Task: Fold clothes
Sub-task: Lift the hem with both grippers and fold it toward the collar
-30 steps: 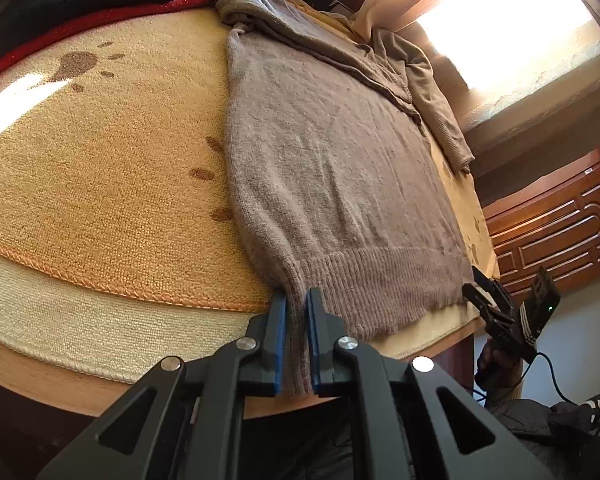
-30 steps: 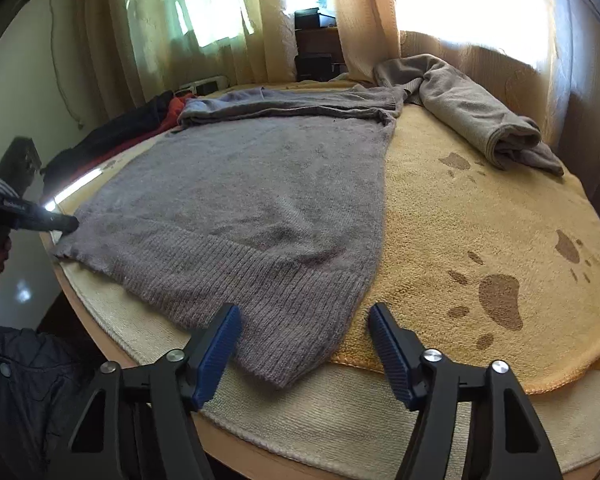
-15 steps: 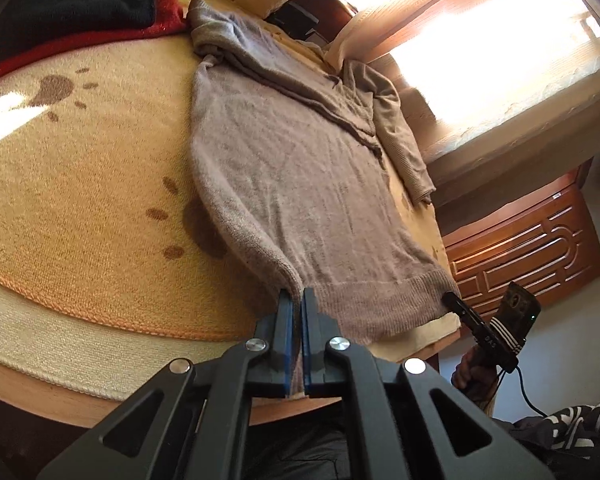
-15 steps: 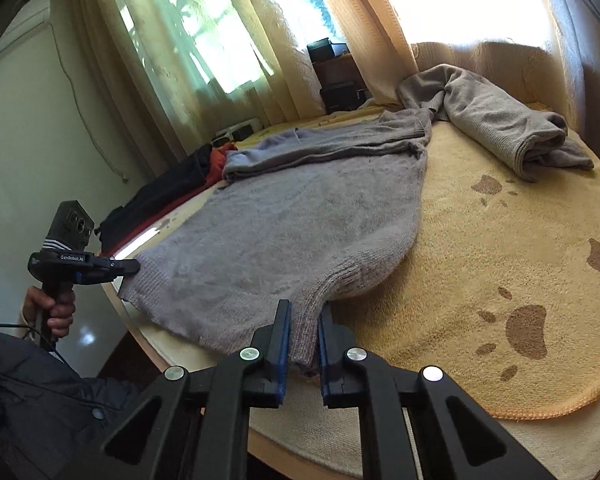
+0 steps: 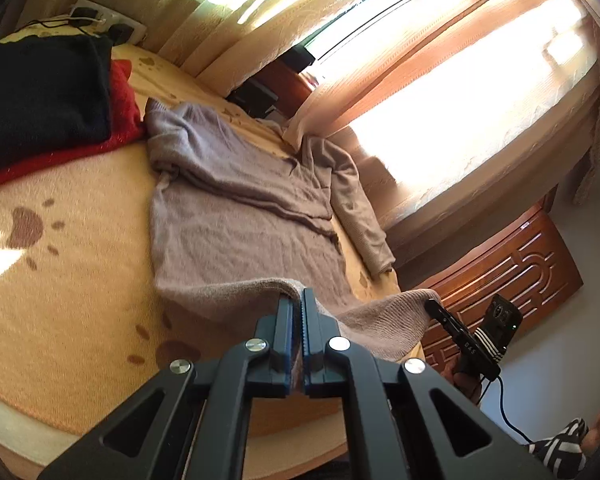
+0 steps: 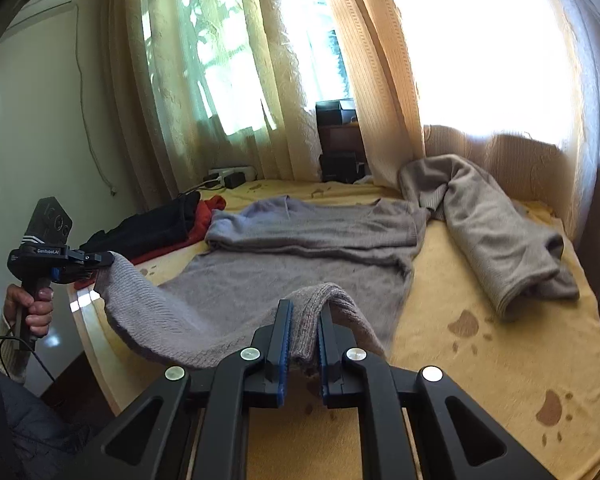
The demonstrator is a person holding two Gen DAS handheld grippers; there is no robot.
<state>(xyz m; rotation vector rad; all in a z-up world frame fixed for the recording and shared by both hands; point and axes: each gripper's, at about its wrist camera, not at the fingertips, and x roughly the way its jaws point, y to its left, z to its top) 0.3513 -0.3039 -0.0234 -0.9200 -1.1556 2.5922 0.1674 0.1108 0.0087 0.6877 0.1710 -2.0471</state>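
Note:
A grey-brown knit sweater (image 5: 240,232) lies spread on the bed, its collar at the far end. My left gripper (image 5: 298,300) is shut on one corner of the ribbed hem and holds it above the blanket. My right gripper (image 6: 305,312) is shut on the other hem corner, with knit bunched between its blue pads. The hem sags between the two grippers. In the left wrist view the right gripper (image 5: 434,306) shows at the right, gripping the hem; in the right wrist view the left gripper (image 6: 104,258) shows at the left. One sleeve (image 6: 500,240) lies crumpled at the right.
A yellow blanket with brown paw prints (image 5: 60,280) covers the bed. Folded black and red clothes (image 5: 40,100) sit at the far left corner. Curtains (image 6: 260,80) and bright windows stand behind the bed, a carved wooden panel (image 5: 500,272) to the right. A power strip (image 6: 228,172) lies at the back.
The right gripper closed on the hem corner. Both grippers then rose and tilted up, lifting the sweater's hem off the blanket; the views now take in the curtains and windows.

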